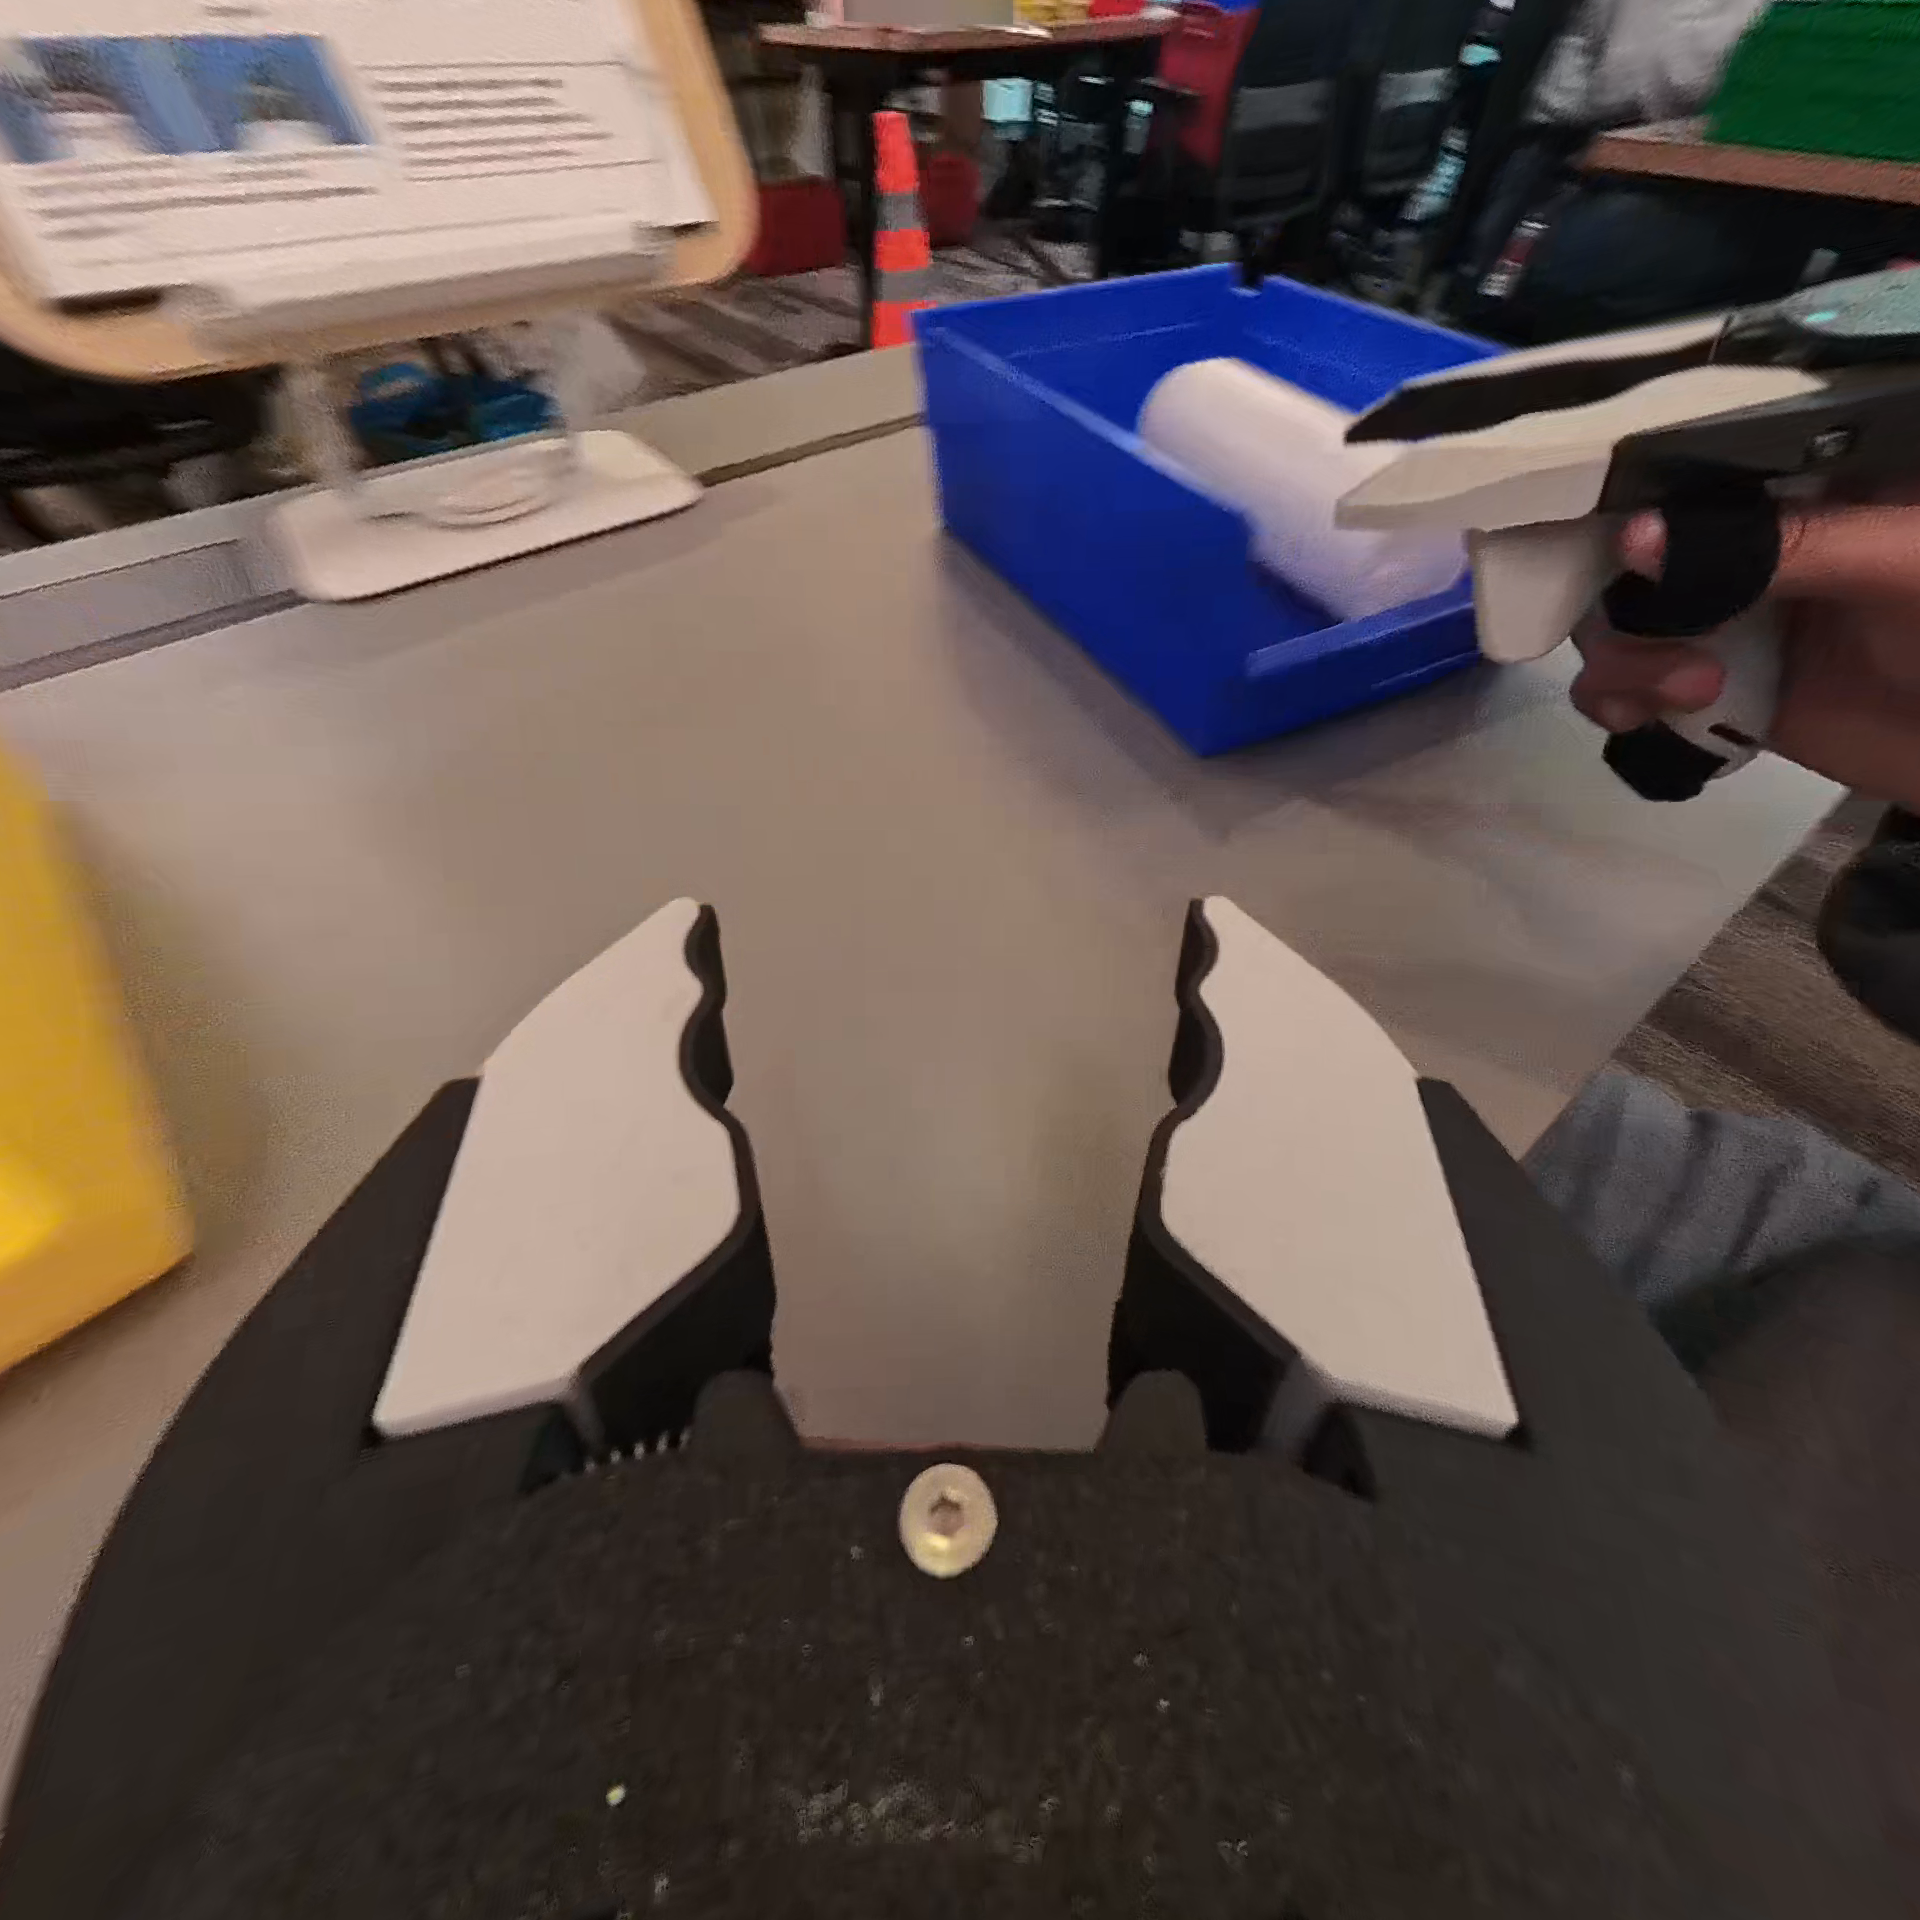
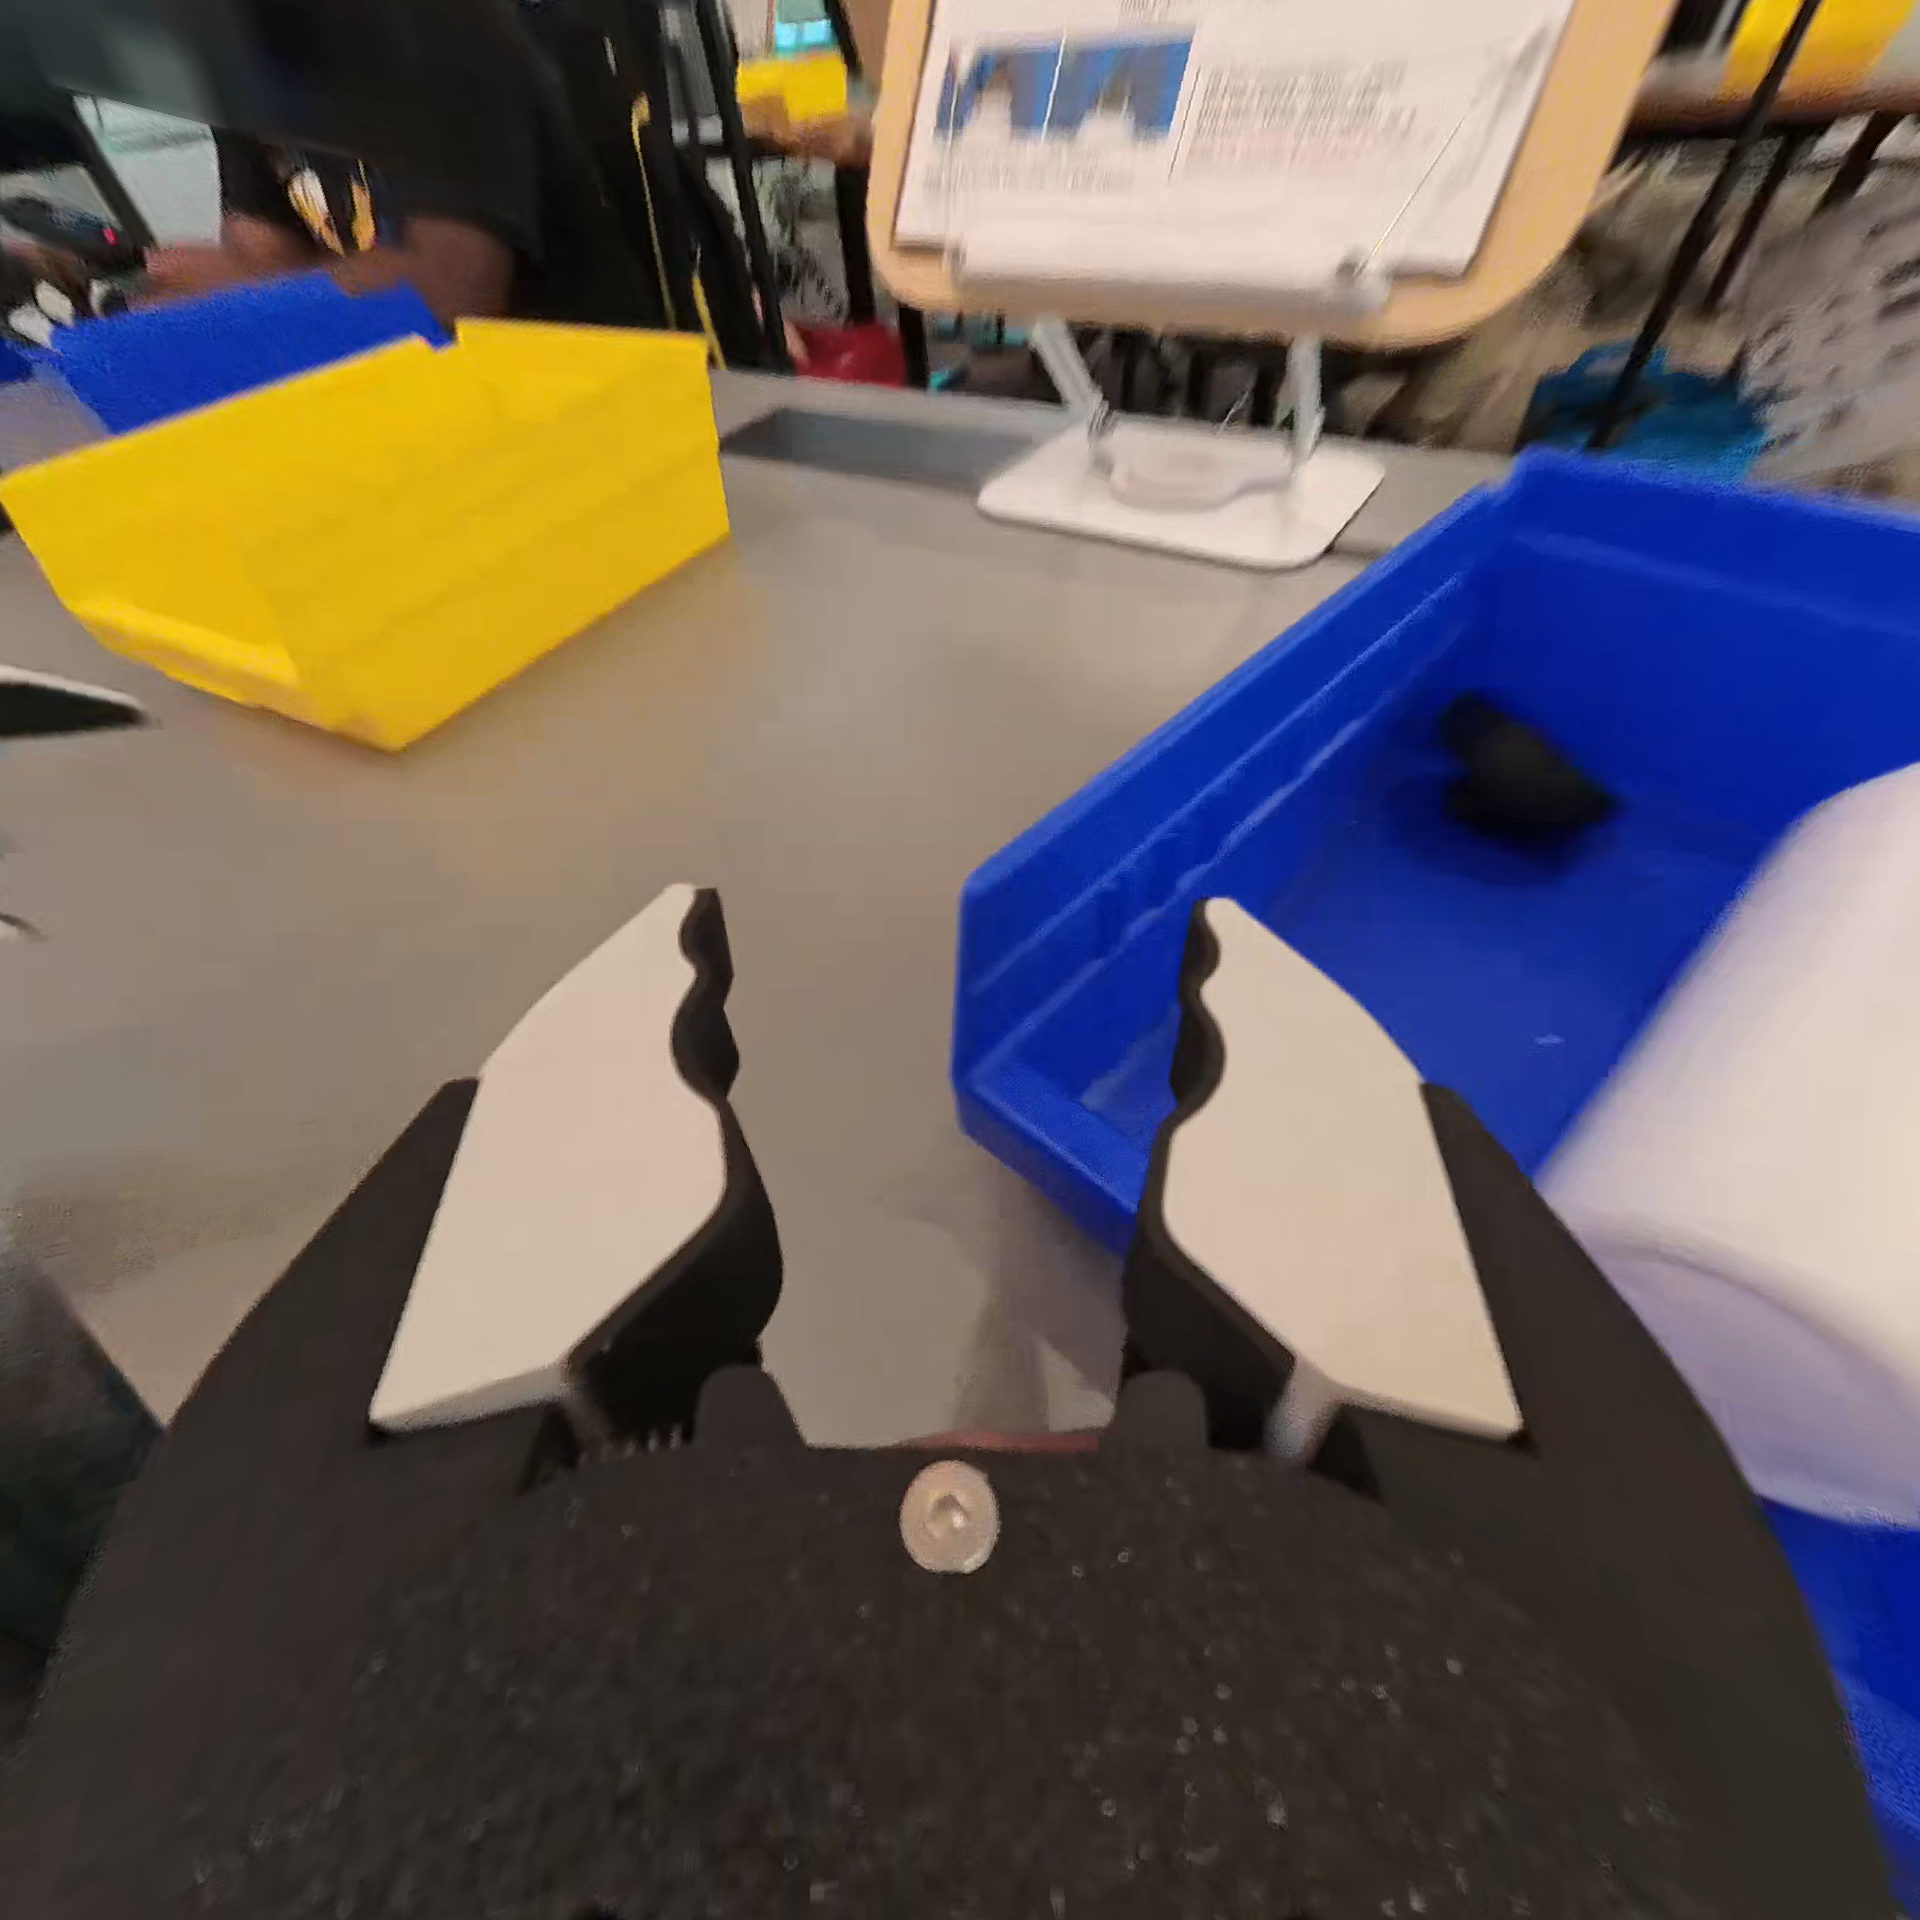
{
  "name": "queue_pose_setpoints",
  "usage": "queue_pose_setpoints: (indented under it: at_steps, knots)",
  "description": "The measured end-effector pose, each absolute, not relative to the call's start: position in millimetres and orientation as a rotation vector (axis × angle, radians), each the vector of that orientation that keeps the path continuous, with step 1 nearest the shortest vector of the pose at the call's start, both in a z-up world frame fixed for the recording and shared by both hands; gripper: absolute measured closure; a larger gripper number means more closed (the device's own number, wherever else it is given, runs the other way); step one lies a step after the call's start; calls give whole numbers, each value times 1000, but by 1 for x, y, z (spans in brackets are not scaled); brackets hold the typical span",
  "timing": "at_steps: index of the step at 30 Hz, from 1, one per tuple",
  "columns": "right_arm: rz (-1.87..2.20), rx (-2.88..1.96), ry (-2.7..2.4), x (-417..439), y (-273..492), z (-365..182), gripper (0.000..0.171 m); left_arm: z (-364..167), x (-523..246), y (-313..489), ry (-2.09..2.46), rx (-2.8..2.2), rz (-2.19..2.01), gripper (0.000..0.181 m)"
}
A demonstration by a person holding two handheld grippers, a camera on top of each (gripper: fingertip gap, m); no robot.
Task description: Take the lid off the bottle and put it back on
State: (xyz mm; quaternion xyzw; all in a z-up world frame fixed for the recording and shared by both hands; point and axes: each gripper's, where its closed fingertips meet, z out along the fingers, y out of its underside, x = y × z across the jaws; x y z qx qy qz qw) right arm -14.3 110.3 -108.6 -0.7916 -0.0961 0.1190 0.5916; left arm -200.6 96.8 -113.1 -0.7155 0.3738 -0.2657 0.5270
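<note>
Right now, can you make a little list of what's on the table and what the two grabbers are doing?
table: grey table
blue bin: blue bin, on the right
in blue bin: white bottle lying on its side, small black thing
yellow bin: yellow bin, on the left
stand: paper stand, at the back
left gripper: open, empty
right gripper: open, empty, near blue bin

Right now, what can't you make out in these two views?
- White bottle in the blue bin: near end hidden by the right hand-held gripper in the left wrist view; cut off by the frame edge in the right wrist view. Lid not visible.
- Dark object in the bin: too blurred to identify.
- Yellow bin: contents hidden by its walls.
</note>
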Motion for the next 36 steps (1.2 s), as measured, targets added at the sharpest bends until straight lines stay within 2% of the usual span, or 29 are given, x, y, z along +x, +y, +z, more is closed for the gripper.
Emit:
queue_pose_setpoints:
  at_steps: [5,6,10,11,13,14,16,19,21,30,36]
  knots:
    - [25,-1695,41,61,52,-71,98,-133,-83,108,989,-1856,-706,100]
    - [-58,-1706,172,87,40,-76,104,-138,-62,111,983,-1902,-733,100]
    - [-123,-1794,386,133,30,-107,95,-155,-2,127,955,-2005,-752,107]
    - [-128,-1822,393,136,33,-116,95,-160,6,132,947,-2037,-727,116]
    - [-143,-1884,406,138,41,-136,97,-164,14,140,919,-2065,-702,151]
    - [-153,-1917,415,138,45,-145,98,-164,13,145,910,-2063,-662,162]
    - [-186,-1957,439,144,53,-154,106,-164,8,155,911,-2040,-548,169]
    - [-227,-2008,491,151,57,-164,158,-161,-8,159,885,-2003,-475,177]
    - [-186,-2030,500,143,58,-163,166,-159,-22,158,843,-1998,-482,177]
    - [-139,-1938,300,42,112,-116,168,-112,-147,179,650,-1921,-339,176]
    - [-19,-1977,192,-50,166,-130,168,-127,-241,210,545,-2000,-244,176]
